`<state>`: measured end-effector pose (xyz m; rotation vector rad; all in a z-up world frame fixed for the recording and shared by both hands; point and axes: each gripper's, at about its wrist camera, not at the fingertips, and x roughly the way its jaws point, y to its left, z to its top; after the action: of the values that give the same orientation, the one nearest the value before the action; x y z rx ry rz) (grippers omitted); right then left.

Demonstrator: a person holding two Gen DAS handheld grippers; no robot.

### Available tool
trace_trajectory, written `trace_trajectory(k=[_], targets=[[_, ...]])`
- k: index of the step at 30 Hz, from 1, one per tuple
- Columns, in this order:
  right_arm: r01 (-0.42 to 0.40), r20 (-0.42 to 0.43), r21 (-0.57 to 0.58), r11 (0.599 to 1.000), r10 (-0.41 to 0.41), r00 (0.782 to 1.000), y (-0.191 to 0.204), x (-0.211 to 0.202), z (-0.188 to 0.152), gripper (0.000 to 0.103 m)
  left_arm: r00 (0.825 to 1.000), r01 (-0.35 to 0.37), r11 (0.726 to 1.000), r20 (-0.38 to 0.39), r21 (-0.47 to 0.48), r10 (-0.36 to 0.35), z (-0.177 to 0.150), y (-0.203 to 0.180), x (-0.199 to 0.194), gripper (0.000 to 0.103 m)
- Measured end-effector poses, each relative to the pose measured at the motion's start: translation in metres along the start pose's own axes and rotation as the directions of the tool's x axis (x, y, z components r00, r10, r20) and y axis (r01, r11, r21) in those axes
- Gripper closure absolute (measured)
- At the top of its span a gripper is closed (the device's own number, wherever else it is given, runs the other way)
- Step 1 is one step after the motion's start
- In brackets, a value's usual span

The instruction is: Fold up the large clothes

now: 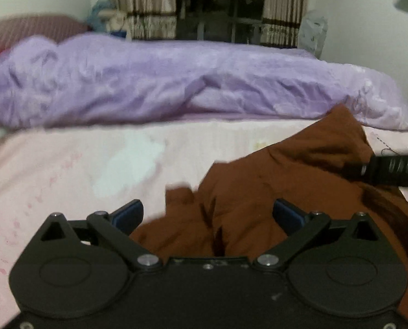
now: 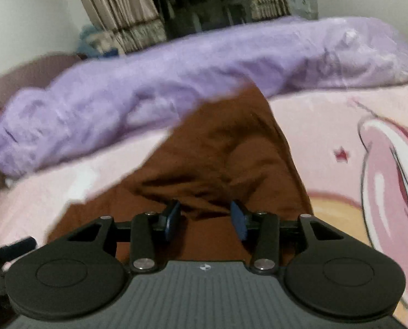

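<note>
A brown garment (image 1: 272,181) lies crumpled on the pink bed sheet (image 1: 66,170). My left gripper (image 1: 208,216) is open wide just above its near edge, holding nothing. In the right wrist view the same garment (image 2: 217,150) stretches away from me, and my right gripper (image 2: 205,220) is open over it with blue pads (image 2: 238,220) apart, not gripping cloth. The right gripper's black body (image 1: 395,170) enters the left wrist view from the right, beside a raised fold of the garment.
A rumpled purple duvet (image 1: 149,82) lies across the far side of the bed, also in the right wrist view (image 2: 176,82). Curtains (image 1: 149,5) and a dark window are behind it. The sheet has a cartoon print (image 2: 382,164) at right.
</note>
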<state>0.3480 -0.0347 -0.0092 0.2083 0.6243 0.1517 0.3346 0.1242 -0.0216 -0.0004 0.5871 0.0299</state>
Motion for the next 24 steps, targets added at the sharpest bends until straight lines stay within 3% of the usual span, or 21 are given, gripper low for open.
trace_trajectory(k=[4,9,11,13,17,24], targets=[[0.081,0.049,0.013,0.997,-0.081,0.996,-0.009,0.011,0.029,0.051,0.998,-0.038,0.999,0.044,0.032,0.036,0.018,0.004,0.005,0.0],[0.169,-0.071,0.096,0.981,-0.162,0.984,-0.047,0.072,0.031,0.048,0.998,-0.044,0.999,-0.054,0.014,0.045,0.012,0.008,0.043,0.0],[0.134,-0.088,0.172,0.976,-0.12,0.989,-0.06,0.08,0.024,0.047,0.997,-0.035,0.999,-0.067,-0.01,0.035,0.009,0.012,0.052,0.0],[0.115,-0.068,0.214,0.97,-0.103,0.992,-0.068,0.073,0.022,0.047,0.998,-0.021,1.0,-0.061,-0.023,0.02,0.011,0.015,0.052,0.0],[0.124,-0.052,0.18,0.976,-0.116,0.992,-0.059,0.061,0.029,0.049,0.998,-0.03,1.0,-0.058,0.0,0.03,0.011,0.012,0.043,0.0],[0.062,0.051,0.04,0.997,-0.064,0.997,-0.021,-0.028,0.025,0.049,0.999,-0.047,0.999,-0.021,0.011,0.047,0.025,0.015,0.001,0.0]])
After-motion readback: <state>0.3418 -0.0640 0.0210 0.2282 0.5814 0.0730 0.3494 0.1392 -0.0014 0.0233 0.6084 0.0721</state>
